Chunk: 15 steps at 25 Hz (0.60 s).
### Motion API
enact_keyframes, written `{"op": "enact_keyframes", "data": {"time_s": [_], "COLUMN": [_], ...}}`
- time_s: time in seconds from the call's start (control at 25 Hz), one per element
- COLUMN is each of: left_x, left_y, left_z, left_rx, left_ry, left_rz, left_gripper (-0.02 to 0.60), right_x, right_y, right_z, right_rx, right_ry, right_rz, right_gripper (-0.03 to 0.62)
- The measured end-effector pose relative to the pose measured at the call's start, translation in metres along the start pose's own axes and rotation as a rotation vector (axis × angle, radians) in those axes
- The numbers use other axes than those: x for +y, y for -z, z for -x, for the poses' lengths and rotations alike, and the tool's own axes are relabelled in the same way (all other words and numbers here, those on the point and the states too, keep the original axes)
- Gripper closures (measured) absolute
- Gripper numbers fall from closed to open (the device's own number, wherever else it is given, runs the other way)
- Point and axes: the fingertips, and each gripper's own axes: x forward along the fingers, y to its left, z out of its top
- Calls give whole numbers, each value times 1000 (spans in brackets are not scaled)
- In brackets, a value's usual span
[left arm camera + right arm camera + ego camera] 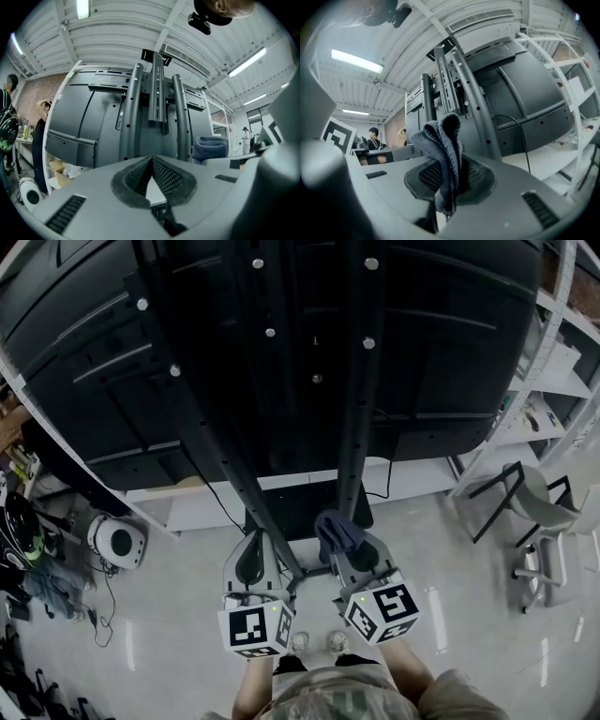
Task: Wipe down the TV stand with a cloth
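Note:
The black TV stand's two upright posts [349,381] rise in front of me, carrying the dark back of a large TV [94,352]; its base [309,512] rests on the floor. My right gripper [345,542] is shut on a folded grey-blue cloth [333,529], held just short of the right post's foot. In the right gripper view the cloth [443,150] sticks up between the jaws, with the posts [464,89] behind it. My left gripper [251,538] is shut and holds nothing; its tips [151,159] meet in front of the posts [157,93].
White shelving [562,381] and a grey chair [539,512] stand at the right. A white round device [117,540] with cables lies on the floor at the left, beside dark clutter [28,559]. A black cable [211,488] hangs from the TV. People [40,136] stand far left.

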Motion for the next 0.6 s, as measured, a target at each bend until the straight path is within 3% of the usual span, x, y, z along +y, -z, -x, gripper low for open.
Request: {"op": "enact_keyframes", "data": {"time_s": [0.16, 0.28, 0.6], "left_x": [18, 39, 78], "left_y": [-13, -23, -48], "left_z": [-1, -2, -5], "left_rx": [-22, -43, -109], "left_ry": [57, 86, 118], "left_rz": [-1, -9, 16], "left_gripper": [566, 566, 566], "right_x": [25, 49, 86], "right_y": [-14, -17, -34], "right_z": [-14, -26, -45], "right_rx": [-29, -44, -50], "right_ry": [49, 75, 142], "right_rz": [103, 120, 270], "right_gripper": [539, 539, 537]}}
